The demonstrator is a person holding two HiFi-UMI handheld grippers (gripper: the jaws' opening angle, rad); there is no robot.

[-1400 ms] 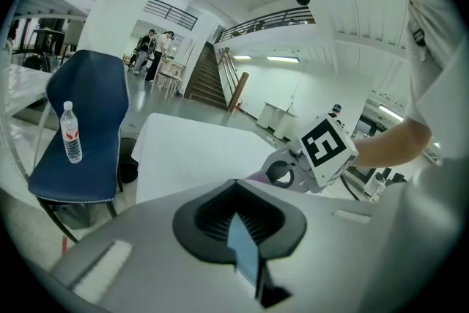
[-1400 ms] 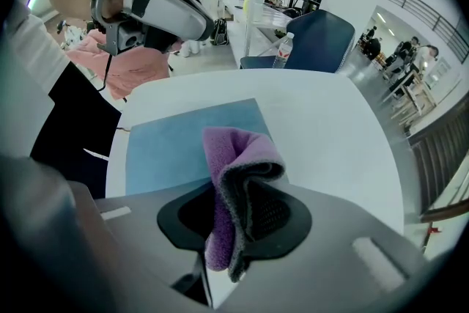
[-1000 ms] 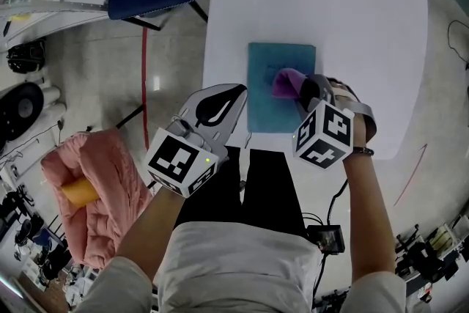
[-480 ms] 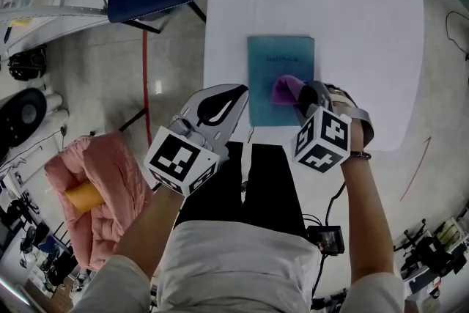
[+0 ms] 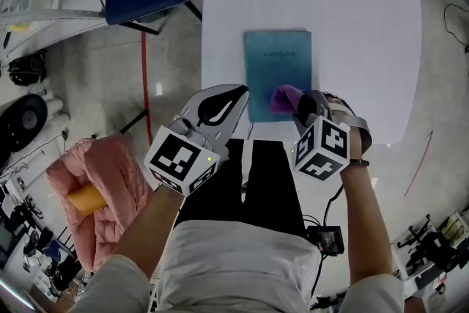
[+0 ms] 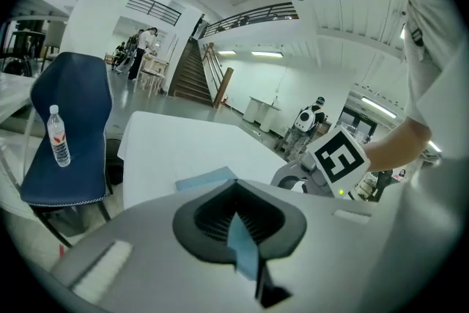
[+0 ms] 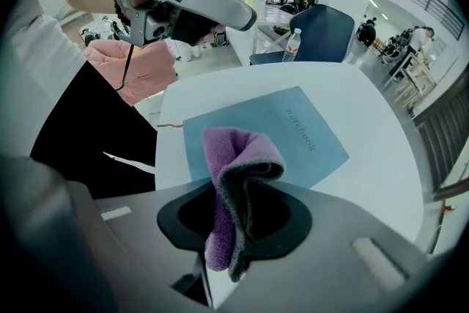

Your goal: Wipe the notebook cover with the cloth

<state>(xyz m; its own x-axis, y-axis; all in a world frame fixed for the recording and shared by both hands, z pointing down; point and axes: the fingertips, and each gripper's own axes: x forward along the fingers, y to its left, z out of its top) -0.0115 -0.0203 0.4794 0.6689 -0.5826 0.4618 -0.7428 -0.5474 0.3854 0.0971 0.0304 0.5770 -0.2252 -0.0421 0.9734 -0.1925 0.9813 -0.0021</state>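
The purple cloth (image 7: 234, 172) is being pinched in a fold by the right claw (image 5: 299, 105), its jaws closed tight on the fabric, and is being hung over the lower right corner of the teal notebook (image 5: 277, 62), at the lower middle of the head view. Whether the fabric is being pressed onto the cover cannot be told. The wipe is judged to be under way near that corner; no mark is being shown on the cover, so how much has been wiped is not being revealed, and the upper part with the printed word seems to be left. The left claw (image 5: 236, 93) is being held with its jaws drawn together on nothing, just beside the notebook's lower left corner, a sliver of teal being seen past them. The notebook is being kept close to the left and bottom edges of the white surface (image 5: 352, 11); open room is being left above and to the right, so strokes upward are judged safest.
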